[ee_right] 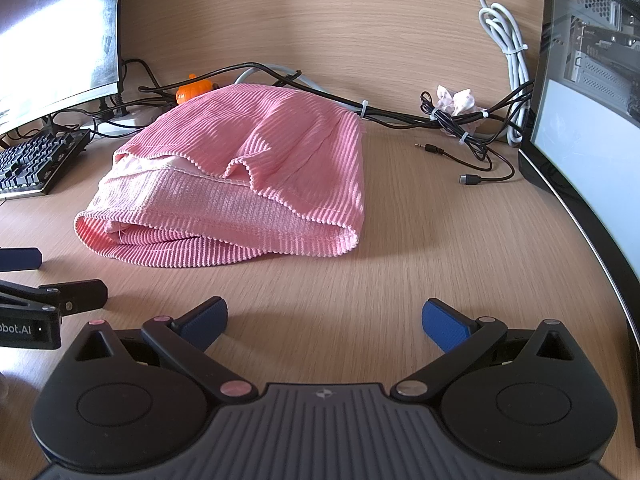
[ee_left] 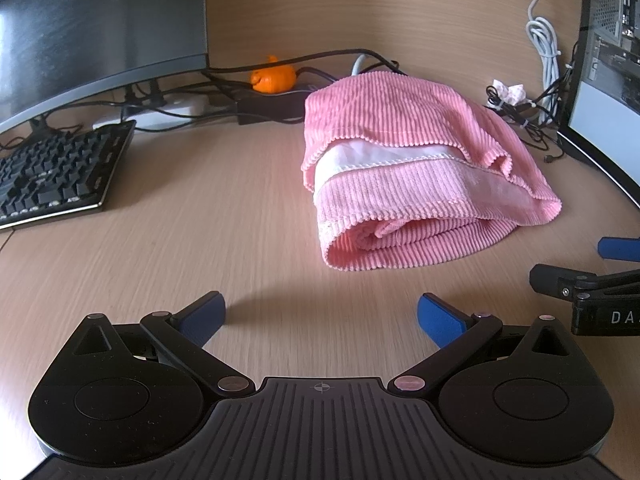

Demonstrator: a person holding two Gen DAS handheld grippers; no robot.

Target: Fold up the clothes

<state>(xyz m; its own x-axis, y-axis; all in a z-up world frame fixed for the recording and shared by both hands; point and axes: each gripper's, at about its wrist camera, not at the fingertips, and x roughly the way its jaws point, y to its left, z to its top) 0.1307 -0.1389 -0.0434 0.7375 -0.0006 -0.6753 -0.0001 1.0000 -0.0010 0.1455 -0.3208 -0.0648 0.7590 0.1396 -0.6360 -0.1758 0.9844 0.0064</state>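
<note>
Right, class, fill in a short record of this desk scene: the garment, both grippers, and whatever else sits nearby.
garment: pink ribbed garment, folded into a bundle on the desk
left gripper: open, empty, short of the garment
right gripper: open, empty, short of the garment
left of garment: keyboard, monitor
behind garment: orange toy, black cables
right side: computer case

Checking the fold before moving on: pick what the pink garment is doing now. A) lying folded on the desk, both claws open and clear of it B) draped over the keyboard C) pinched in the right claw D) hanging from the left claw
A: the pink garment lies folded on the desk, with the left claw and right claw open and short of it.
</note>
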